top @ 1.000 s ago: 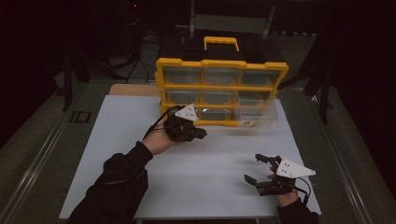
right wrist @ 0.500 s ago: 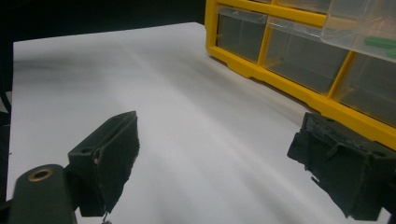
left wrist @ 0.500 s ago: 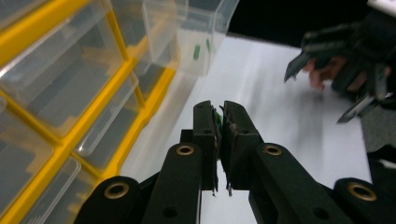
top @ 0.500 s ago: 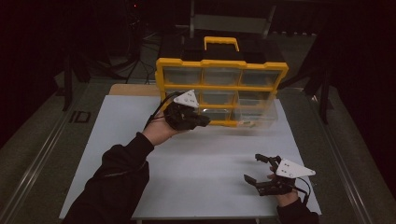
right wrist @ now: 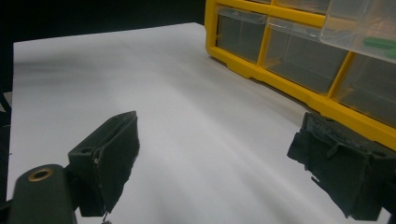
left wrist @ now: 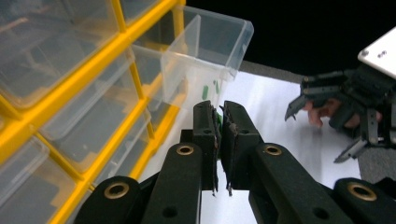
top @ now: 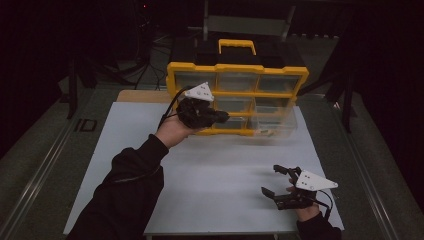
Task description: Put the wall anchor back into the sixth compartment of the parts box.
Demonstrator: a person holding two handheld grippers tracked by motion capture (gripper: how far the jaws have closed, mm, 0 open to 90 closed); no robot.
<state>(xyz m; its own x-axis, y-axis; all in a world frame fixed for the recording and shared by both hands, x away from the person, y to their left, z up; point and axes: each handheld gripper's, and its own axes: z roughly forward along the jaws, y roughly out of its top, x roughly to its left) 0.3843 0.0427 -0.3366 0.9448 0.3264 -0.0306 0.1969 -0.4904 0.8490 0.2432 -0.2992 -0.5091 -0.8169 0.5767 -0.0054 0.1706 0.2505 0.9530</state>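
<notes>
Left tool (left wrist: 218, 122) pinching green piece (left wrist: 218, 117), unseen from high view

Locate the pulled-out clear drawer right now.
In the high view the clear drawer juts from the bottom-right of the yellow organizer, just right of the left gripper.

The place looked like a lab or workshop test bench. A white sheet (top: 210, 175) covered a table at the frame's centre, a yellow parts organiser (top: 237, 97) with clear drawers stood at top centre, and dark stands and cables (top: 150, 30) filled the upper left.
</notes>
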